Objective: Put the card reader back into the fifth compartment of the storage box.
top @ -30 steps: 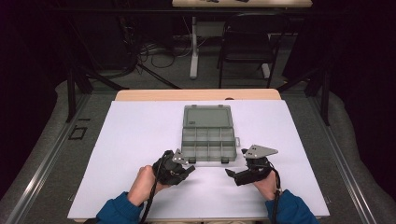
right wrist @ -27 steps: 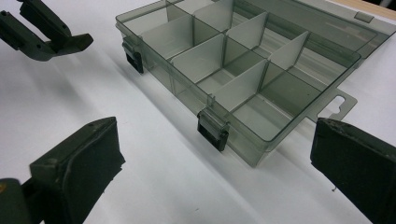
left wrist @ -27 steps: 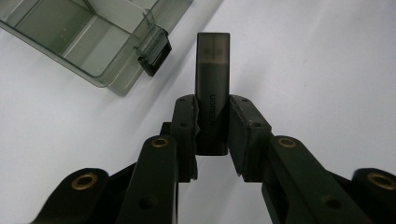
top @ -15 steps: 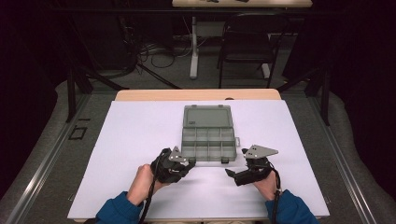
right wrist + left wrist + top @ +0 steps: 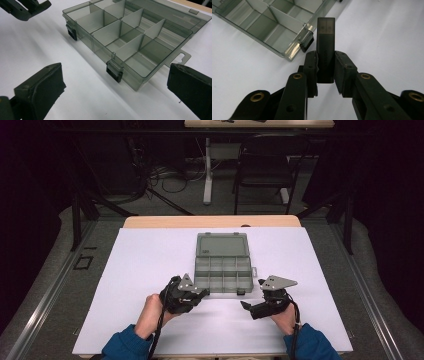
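Note:
A smoky clear compartment box [image 5: 223, 270] lies open mid-table, its lid [image 5: 222, 243] folded flat behind it. In the left gripper view my left gripper [image 5: 325, 57] is shut on a small dark rectangular block [image 5: 326, 27], upright between the pads, just off the box's front corner [image 5: 287, 51] and a black latch [image 5: 306, 44]. From above, the left gripper [image 5: 199, 293] sits at the box's front-left corner. My right gripper [image 5: 246, 305] rests front-right of the box. Its jaws stand wide open in its own view [image 5: 116, 75], with the box [image 5: 130, 37] and a latch [image 5: 114, 71] beyond them.
The box's dividers [image 5: 110, 30] form several empty compartments. The white table cover [image 5: 150, 255] spreads around it, with a wooden edge [image 5: 210, 221] at the far side. The other gripper's jaws [image 5: 27, 7] reach into the right gripper view at top left. Chairs and cables lie beyond the table.
The left gripper has shifted a little near the box's front-left corner, still holding the block. The right gripper has stayed put.

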